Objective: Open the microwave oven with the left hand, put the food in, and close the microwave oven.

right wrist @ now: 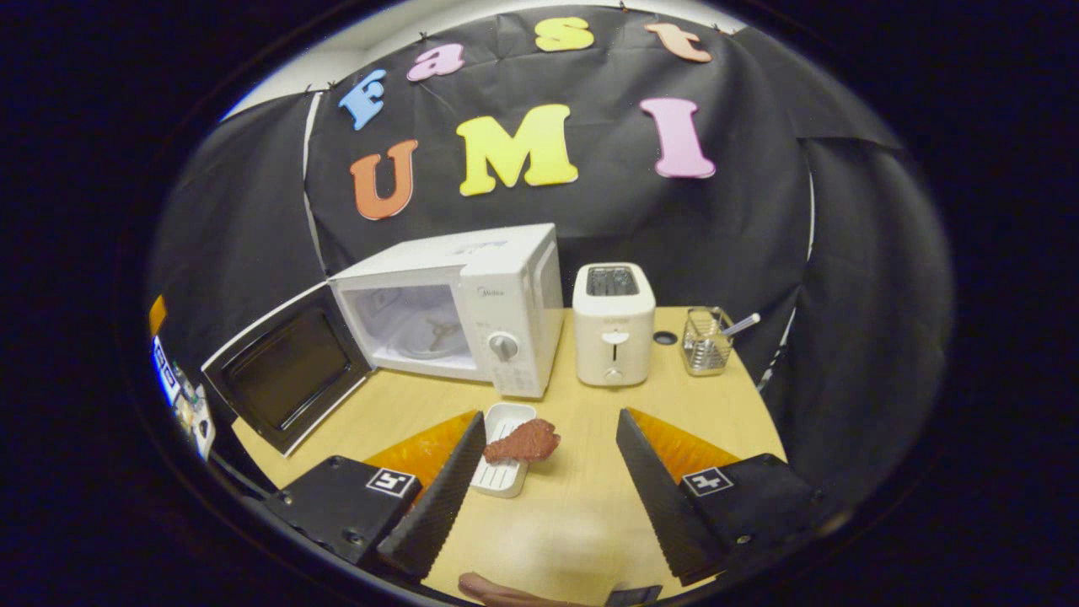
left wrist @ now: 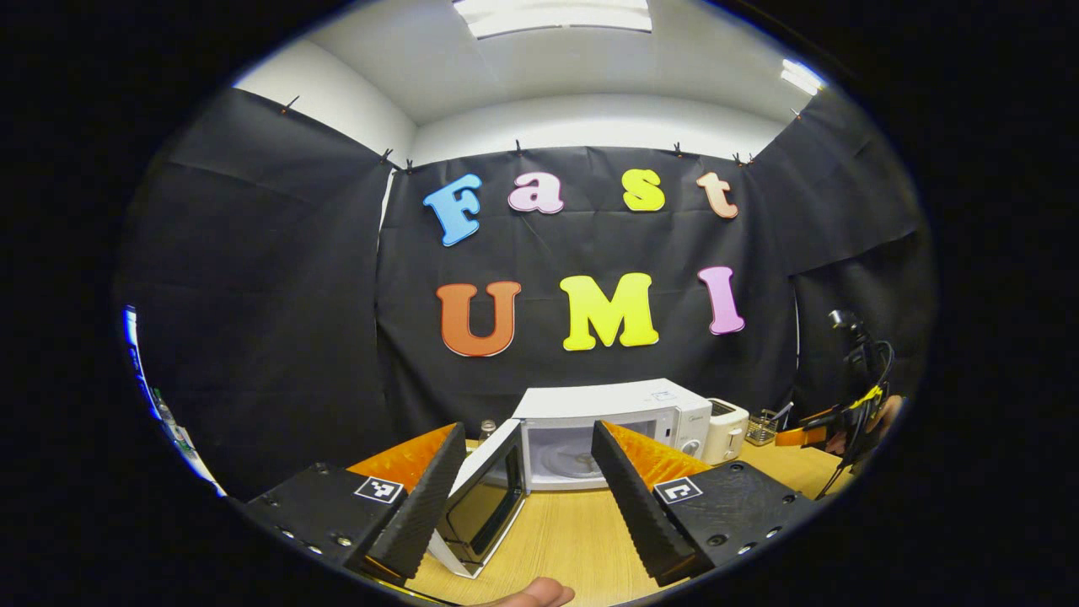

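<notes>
A white microwave (right wrist: pixel 506 287) stands on the wooden table (right wrist: pixel 582 506) with its door (right wrist: pixel 287 371) swung wide to the left and its cavity bare. In front of it a reddish-brown piece of food (right wrist: pixel 523 440) lies across a small white tray (right wrist: pixel 504 459). My right gripper (right wrist: pixel 544 497) is open, hovering just short of the food, which sits near its left finger. In the left gripper view the microwave (left wrist: pixel 615 426) and its open door (left wrist: pixel 485 506) lie ahead, and my left gripper (left wrist: pixel 527 497) is open with nothing between its fingers.
A white toaster (right wrist: pixel 614 333) stands right of the microwave, and a wire holder with utensils (right wrist: pixel 706 341) is beyond it. The other hand-held gripper (left wrist: pixel 851 413) shows far right in the left gripper view. A fingertip (left wrist: pixel 539 594) shows at the bottom edge.
</notes>
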A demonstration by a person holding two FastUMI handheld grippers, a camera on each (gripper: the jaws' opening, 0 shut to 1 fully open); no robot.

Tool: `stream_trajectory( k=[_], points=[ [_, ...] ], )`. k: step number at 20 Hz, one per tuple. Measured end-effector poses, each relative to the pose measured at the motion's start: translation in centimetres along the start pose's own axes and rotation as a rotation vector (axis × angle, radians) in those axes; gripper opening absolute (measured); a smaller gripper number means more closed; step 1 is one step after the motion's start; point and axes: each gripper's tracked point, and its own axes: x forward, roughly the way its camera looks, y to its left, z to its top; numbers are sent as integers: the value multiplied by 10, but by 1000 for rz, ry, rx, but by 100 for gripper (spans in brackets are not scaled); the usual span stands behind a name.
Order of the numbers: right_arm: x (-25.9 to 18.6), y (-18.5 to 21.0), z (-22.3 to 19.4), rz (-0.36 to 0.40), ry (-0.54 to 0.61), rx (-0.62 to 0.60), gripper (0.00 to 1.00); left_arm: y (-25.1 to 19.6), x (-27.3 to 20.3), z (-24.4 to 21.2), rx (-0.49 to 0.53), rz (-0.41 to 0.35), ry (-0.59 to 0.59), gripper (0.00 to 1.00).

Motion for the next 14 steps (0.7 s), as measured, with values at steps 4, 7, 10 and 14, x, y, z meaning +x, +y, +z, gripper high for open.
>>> stream_trajectory(
  k=[4, 7, 10, 14],
  points=[
    [43, -4, -19, 92, 155, 101, 95, -9, 9, 7, -4, 5, -25, 92],
    [67, 2, -35, 186, 266, 175, 82, -13, 18, 5, -22, 9, -18, 92],
    [81, 2, -42, 237, 313, 216, 84, -15, 24, 0, -9, 16, -7, 92],
    [91, 6, -48, 306, 359, 250, 72, -11, 29, -8, 20, 47, 13, 92]
  ],
)
